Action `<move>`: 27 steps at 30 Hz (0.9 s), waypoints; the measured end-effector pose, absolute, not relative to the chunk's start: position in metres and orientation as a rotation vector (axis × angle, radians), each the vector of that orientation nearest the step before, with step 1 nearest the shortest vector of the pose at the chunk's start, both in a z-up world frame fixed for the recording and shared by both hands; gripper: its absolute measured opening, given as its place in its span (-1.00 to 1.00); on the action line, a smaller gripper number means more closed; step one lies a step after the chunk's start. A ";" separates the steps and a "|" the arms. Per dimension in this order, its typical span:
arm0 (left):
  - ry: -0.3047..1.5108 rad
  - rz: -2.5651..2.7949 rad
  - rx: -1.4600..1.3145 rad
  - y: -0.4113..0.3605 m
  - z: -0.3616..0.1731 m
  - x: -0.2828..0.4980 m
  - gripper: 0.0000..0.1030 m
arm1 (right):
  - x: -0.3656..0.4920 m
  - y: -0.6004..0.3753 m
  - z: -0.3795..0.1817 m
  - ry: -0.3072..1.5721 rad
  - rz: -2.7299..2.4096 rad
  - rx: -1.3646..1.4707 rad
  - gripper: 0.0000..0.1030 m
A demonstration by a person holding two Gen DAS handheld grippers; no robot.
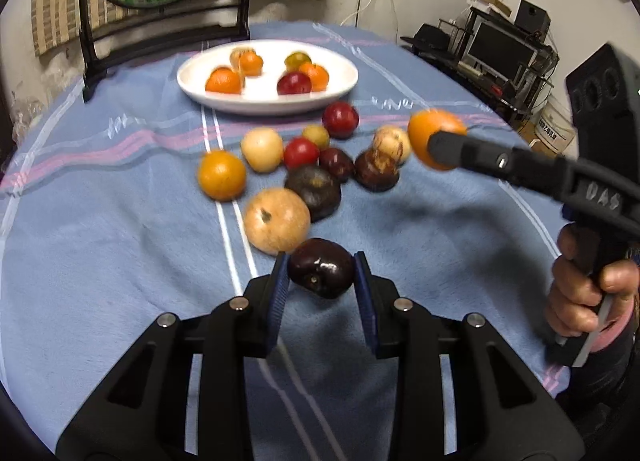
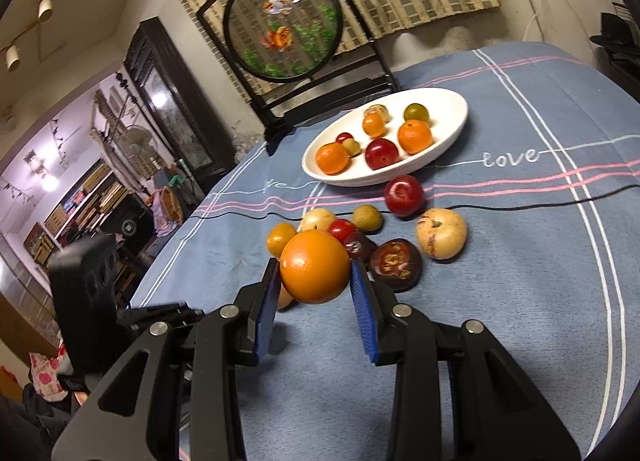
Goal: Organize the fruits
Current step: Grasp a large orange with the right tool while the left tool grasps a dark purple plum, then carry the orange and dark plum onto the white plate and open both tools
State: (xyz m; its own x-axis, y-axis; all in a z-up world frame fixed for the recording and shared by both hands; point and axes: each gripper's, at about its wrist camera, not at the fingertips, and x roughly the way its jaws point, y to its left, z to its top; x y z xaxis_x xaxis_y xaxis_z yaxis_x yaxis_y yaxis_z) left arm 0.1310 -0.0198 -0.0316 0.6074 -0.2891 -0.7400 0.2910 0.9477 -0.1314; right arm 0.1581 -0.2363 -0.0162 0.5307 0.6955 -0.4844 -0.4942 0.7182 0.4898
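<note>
My left gripper [image 1: 321, 270] is shut on a dark purple plum [image 1: 321, 267], lifted a little off the blue tablecloth [image 1: 120, 241]. My right gripper [image 2: 315, 267] is shut on a large orange [image 2: 315, 266], held above the cloth; the same orange [image 1: 430, 137] shows in the left wrist view at the right, held by that gripper's black fingers. A white oval plate [image 1: 192, 81] at the back holds several oranges and a red plum. Loose fruit lies between plate and grippers: a pale round fruit [image 1: 277, 220], an orange one [image 1: 221, 175], dark mangosteens [image 1: 314, 191].
A round framed screen on a black stand [image 1: 160, 13] rises behind the plate [image 2: 452, 101]. A person's hand [image 1: 580, 293] grips the right tool's handle at the right edge. A thin black cord [image 2: 540, 199] crosses the cloth. Shelves with electronics [image 1: 500, 53] stand beyond the table.
</note>
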 end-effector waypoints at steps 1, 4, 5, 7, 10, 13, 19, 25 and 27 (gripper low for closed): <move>0.842 -0.332 0.012 -0.018 -0.024 0.131 -0.36 | 0.159 -0.237 -0.013 0.711 0.735 0.318 -0.30; 0.790 -0.335 0.023 -0.008 0.008 0.134 -0.37 | 0.161 -0.239 0.000 0.699 0.777 0.352 -0.29; 0.774 -0.339 0.020 -0.005 0.019 0.136 -0.37 | 0.161 -0.240 0.008 0.686 0.778 0.348 -0.29; 0.743 -0.346 0.016 0.000 0.040 0.141 -0.37 | 0.164 -0.242 0.025 0.658 0.780 0.341 -0.29; 0.695 -0.340 0.024 0.003 0.071 0.156 -0.37 | 0.174 -0.244 0.052 0.620 0.793 0.356 -0.29; 0.662 -0.332 0.024 0.004 0.097 0.181 -0.37 | 0.192 -0.246 0.082 0.572 0.780 0.365 -0.29; 0.641 -0.275 -0.004 0.002 0.115 0.251 -0.36 | 0.242 -0.235 0.112 0.528 0.676 0.292 -0.29; 0.722 -0.232 -0.039 0.006 0.069 0.333 -0.36 | 0.309 -0.208 0.064 0.621 0.624 0.217 -0.30; 0.762 -0.215 -0.041 0.007 0.044 0.358 -0.36 | 0.327 -0.198 0.044 0.665 0.614 0.188 -0.30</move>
State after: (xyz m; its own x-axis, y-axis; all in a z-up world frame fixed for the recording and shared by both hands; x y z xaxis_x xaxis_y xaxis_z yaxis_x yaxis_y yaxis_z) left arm 0.3579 0.0073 0.0438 0.7027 -0.2082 -0.6804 0.1787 0.9772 -0.1144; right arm 0.3271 -0.1980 0.0443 0.6192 0.5882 -0.5203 -0.4718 0.8083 0.3523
